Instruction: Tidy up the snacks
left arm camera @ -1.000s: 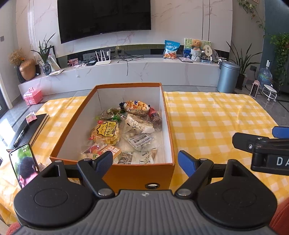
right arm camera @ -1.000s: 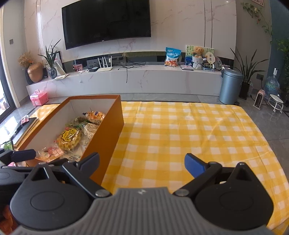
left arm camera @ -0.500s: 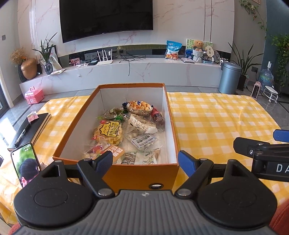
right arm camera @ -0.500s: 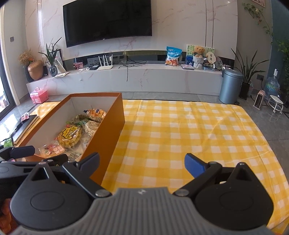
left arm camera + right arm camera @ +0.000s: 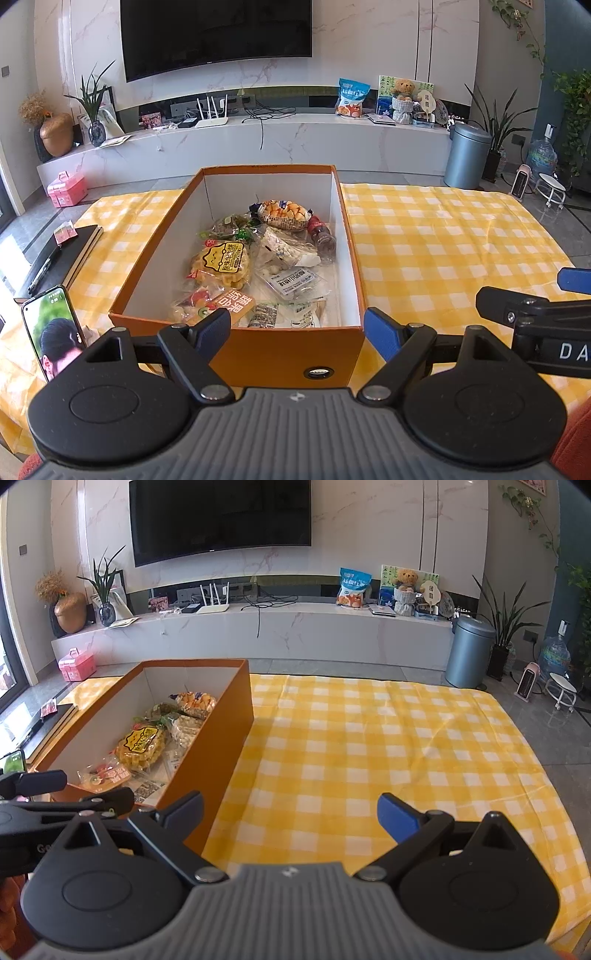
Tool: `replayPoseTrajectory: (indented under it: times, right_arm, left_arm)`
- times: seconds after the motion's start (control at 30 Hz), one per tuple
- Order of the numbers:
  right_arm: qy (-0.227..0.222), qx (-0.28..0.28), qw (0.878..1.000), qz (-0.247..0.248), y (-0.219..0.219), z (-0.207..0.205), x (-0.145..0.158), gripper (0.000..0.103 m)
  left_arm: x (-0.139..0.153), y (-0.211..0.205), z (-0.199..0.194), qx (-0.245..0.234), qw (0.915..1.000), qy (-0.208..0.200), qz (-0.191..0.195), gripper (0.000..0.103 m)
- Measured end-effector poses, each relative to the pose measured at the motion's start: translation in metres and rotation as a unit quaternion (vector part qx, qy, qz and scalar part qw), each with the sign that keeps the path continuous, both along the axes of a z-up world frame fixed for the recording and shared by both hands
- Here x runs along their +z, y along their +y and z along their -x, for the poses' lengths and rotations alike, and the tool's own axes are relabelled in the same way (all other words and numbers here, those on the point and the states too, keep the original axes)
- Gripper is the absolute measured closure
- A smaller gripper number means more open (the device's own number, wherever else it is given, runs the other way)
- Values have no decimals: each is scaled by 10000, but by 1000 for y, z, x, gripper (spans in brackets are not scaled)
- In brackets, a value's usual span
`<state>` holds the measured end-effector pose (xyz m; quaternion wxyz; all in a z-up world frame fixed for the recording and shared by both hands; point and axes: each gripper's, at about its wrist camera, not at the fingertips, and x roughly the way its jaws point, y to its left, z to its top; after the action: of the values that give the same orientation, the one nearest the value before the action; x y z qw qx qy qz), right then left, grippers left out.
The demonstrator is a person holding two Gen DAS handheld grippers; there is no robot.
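Snacks point(image 5: 258, 266) all boxed, nothing left out.
Orange box point(image 5: 280, 350) at frame centre holds every packet; checked bench point(image 5: 388, 746) bare; left tongs point(image 5: 297, 330) and right tongs point(image 5: 290, 810) gape empty.

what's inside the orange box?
Orange box holds loose snacks: yellow biscuit bag, bread pack, small bottle, clear wrapped packs. Lower layers and near end are hidden.
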<state>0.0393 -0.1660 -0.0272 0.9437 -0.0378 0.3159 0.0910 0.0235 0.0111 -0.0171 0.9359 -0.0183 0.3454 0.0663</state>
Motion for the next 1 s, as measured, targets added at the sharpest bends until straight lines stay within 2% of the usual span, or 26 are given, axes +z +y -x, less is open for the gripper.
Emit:
replayPoseTrajectory:
  times: [1.0]
  right_arm:
    - [-45, 20, 10000, 47, 2, 6, 2, 5]
  left_arm:
    - [1, -2, 2, -38, 10000, 11, 49, 7]
